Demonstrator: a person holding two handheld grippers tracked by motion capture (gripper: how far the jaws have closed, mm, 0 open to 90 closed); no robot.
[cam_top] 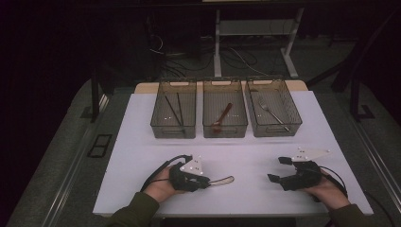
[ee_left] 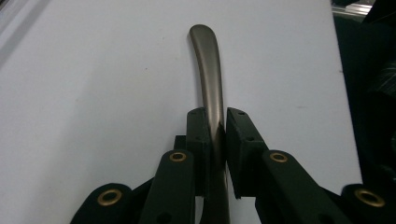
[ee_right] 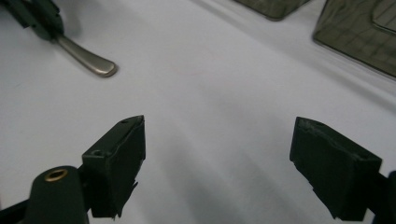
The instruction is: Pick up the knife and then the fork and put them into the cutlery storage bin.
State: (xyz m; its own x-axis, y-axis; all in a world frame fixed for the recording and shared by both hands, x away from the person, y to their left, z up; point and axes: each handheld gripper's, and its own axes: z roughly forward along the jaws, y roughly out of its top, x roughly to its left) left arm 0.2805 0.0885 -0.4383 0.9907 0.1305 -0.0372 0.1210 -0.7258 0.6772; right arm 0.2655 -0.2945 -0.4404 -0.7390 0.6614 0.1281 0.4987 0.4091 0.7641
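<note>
Left claw (cam_top: 204, 182), nearest the person, is clamped on a metal utensil handle (ee_left: 208, 70); the pads pinch it edgewise and the handle end sticks out over the white surface (cam_top: 142, 142), likely ready to lift for sorting. Which utensil it is cannot be told. Right claw (cam_top: 279, 169) rests well apart, jaws spread wide, holding nothing. Beyond stand three bins: chopsticks (cam_top: 174, 109), a spoon (cam_top: 222, 117), a fork (cam_top: 273, 113).

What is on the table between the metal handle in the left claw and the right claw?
Nothing: in the high view, bare white table separates the metal handle, clamped in the left claw, from the open right claw.
</note>
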